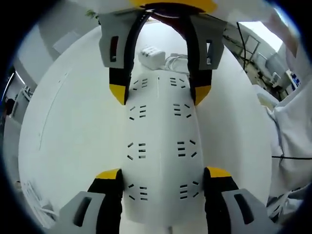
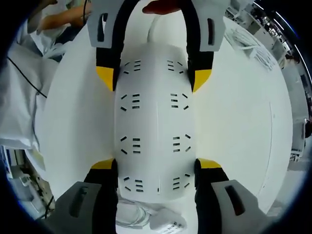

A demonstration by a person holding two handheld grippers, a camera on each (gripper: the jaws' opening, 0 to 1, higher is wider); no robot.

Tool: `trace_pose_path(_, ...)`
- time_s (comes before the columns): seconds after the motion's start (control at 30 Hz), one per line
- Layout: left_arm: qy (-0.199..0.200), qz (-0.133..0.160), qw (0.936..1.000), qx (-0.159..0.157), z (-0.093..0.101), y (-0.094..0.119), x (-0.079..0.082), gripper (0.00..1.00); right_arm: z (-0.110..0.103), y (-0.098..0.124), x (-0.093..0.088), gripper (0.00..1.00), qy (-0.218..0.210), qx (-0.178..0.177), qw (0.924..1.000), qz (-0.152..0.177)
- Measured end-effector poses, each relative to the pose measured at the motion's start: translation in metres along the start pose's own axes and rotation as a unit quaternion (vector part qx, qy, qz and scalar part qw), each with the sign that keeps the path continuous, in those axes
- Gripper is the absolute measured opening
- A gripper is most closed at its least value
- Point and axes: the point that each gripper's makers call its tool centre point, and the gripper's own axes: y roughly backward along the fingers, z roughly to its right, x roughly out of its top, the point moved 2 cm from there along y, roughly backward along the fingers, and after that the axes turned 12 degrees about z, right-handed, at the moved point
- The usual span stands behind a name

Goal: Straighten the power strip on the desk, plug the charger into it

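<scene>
**Both tools on the power strip, charger not yet plugged in**

In the left gripper view, the left tool [image 1: 163,183] straddles the near end of the white power strip [image 1: 158,146], its yellow-tipped jaws pressed against the strip's two long sides, so it is clamped on the strip. At the far end of the same view the right tool [image 1: 158,95] grips the opposite end the same way. Beyond it, the white charger [image 1: 151,55] lies on the white bench [image 1: 73,126] with its coiled cable just beside it, apart from the strip.

In the right gripper view, the right tool [image 2: 156,168] closes on its end of the power strip [image 2: 156,126], and the left tool [image 2: 153,78] holds the far end. The charger [image 2: 168,224] sits at the bottom edge, near the strip's end, on the bench [image 2: 243,122].

As a judgement: the straightening step is in hand, with both ends held. All visible sockets are empty, so picking up the charger and plugging it in remain.
</scene>
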Motion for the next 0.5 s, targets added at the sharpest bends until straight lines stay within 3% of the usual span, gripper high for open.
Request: trace_pose_path(0.5, -0.007, 0.009, 0.9999, -0.003, -0.0002, -0.0012, 0.0004, 0.68, -0.0004, 0.0, 0.0001, 0.63, -0.012, -0.006, 0.9999, 0.0)
